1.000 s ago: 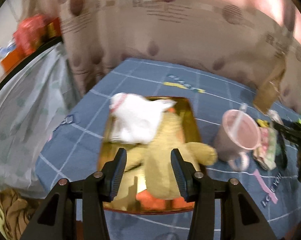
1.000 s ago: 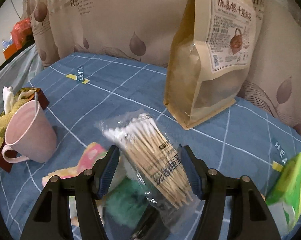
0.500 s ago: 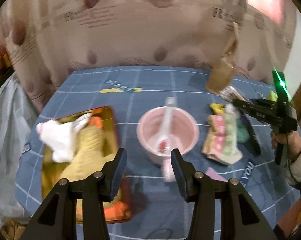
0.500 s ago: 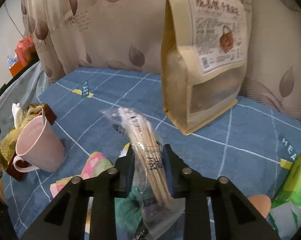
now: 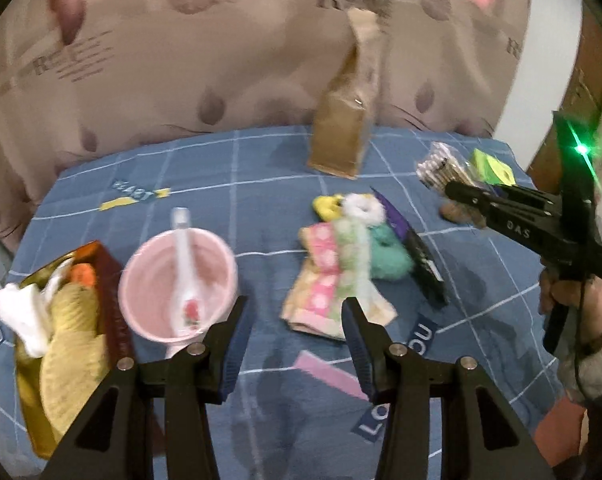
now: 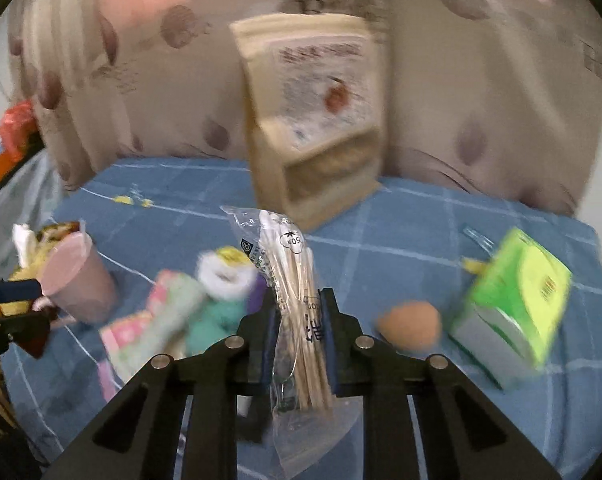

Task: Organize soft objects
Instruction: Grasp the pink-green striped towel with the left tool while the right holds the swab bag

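Clamping the cotton swab bag [image 6: 297,304], the right gripper's [image 6: 297,332] fingers are pinching its middle; the left gripper's [image 5: 293,344] fingers are standing apart above the folded cloth [image 5: 333,280].

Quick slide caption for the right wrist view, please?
Right hand-held gripper shut on a bag of cotton swabs, lifted above the blue checked cloth.

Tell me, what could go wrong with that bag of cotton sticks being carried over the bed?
The right gripper pinches the thin plastic cotton swab bag only near one end, so it might slip or tear. Below it lie the green box and a brown ball, which a dropped bag could hit. The left gripper hangs open beside the pink cup and might knock it.
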A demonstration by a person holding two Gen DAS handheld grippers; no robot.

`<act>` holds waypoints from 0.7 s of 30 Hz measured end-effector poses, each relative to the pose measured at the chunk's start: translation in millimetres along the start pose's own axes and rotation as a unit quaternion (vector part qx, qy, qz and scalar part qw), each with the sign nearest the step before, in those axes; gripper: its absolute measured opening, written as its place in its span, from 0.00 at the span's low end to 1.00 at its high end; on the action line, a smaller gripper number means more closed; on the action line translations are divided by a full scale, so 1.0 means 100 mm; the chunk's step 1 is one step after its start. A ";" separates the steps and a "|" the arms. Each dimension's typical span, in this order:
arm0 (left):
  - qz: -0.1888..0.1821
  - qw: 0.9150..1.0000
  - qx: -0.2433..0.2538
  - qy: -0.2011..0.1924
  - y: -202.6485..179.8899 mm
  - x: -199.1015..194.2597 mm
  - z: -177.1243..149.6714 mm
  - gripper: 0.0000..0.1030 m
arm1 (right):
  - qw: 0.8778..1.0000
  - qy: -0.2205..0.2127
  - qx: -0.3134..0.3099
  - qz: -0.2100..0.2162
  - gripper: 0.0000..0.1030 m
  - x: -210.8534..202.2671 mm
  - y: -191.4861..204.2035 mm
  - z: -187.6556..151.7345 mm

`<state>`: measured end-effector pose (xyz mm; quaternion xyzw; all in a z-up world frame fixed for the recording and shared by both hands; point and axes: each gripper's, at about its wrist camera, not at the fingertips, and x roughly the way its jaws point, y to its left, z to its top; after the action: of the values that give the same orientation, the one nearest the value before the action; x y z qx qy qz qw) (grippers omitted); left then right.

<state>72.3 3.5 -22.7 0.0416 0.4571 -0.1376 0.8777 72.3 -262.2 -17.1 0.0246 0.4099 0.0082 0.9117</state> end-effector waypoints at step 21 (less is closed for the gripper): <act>0.006 0.997 0.027 0.071 -0.40 1.03 0.15 0.46 | 0.995 0.029 0.093 -0.025 0.18 0.14 -0.44 -0.74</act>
<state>129.4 -58.7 -96.0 0.0774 0.5139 -0.1413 0.8426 26.1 -302.9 -79.0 0.0987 0.4354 -0.0515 0.8933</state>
